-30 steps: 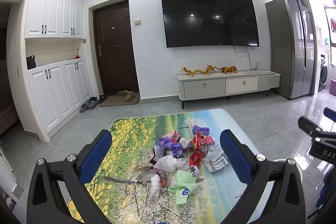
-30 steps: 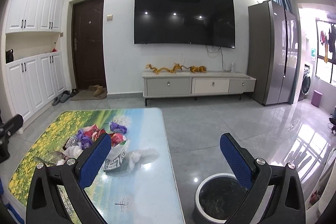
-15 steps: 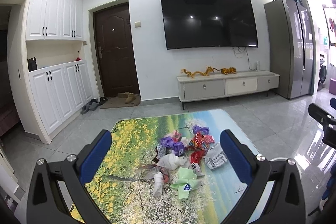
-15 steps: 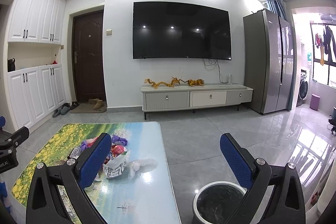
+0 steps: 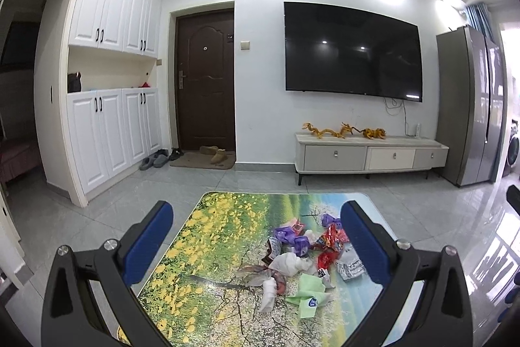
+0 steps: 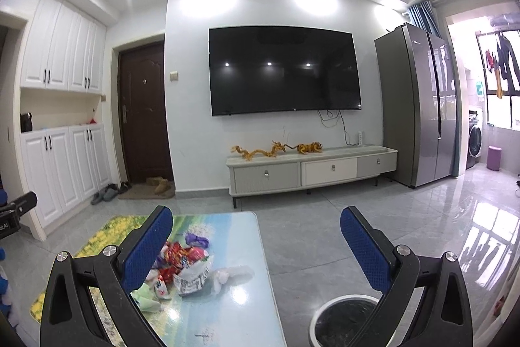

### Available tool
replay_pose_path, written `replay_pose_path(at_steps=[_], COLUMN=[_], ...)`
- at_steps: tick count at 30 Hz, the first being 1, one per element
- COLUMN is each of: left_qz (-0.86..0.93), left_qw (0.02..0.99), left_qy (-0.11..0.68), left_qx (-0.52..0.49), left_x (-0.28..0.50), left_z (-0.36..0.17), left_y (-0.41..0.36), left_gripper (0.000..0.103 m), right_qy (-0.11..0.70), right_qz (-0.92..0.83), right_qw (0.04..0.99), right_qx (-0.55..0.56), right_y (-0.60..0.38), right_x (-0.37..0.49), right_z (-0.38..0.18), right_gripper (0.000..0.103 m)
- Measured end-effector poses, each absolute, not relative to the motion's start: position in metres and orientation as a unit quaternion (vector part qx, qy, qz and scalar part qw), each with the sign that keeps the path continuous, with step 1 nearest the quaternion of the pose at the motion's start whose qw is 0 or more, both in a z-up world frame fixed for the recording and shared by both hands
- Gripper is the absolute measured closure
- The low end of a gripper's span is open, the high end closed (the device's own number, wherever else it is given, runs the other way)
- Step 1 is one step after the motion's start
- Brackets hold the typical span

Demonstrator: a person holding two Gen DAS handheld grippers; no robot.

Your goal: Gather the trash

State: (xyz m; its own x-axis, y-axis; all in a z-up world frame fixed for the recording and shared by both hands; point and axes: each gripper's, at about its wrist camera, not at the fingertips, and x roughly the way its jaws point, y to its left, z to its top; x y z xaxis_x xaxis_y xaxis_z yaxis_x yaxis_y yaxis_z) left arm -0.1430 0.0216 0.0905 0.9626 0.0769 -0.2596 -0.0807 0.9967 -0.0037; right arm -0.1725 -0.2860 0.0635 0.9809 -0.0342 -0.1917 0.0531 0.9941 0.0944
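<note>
A heap of trash lies on the low table with the flower-print top: purple and red wrappers, white crumpled tissue, a green paper. My left gripper is open and empty above the table's near side, left of the heap. The heap also shows in the right wrist view, partly behind the left finger. My right gripper is open and empty above the table's right edge. A round trash bin with a white rim and dark inside stands on the floor right of the table.
A TV cabinet stands against the far wall under a wall TV. A grey fridge is at the right. White cupboards and a dark door are at the left, with shoes on the floor.
Both grippers have risen and tilted up, so the table and heap sit lower in both views. The left gripper has turned left. Both stay open and empty.
</note>
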Motion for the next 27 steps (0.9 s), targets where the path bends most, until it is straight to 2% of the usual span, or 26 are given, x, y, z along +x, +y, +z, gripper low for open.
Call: replay_pose_path(at_steps=[5, 27], left_qz=[0.038, -0.001], left_qw=[0.988, 0.961], left_qy=[0.15, 0.275], left_qx=[-0.025, -0.015], left_x=[-0.132, -0.052], left_z=[0.086, 0.012], left_y=[0.035, 0.034], left_gripper=[0.0, 0.0], right_qy=[0.098, 0.233], right_qz=[-0.019, 0.018], right_qw=[0.993, 0.969], right_qx=[0.061, 0.075], right_y=[-0.292, -0.293], right_x=[-0.17, -0.097], right_z=[0.059, 0.001], right_gripper=[0.0, 0.0])
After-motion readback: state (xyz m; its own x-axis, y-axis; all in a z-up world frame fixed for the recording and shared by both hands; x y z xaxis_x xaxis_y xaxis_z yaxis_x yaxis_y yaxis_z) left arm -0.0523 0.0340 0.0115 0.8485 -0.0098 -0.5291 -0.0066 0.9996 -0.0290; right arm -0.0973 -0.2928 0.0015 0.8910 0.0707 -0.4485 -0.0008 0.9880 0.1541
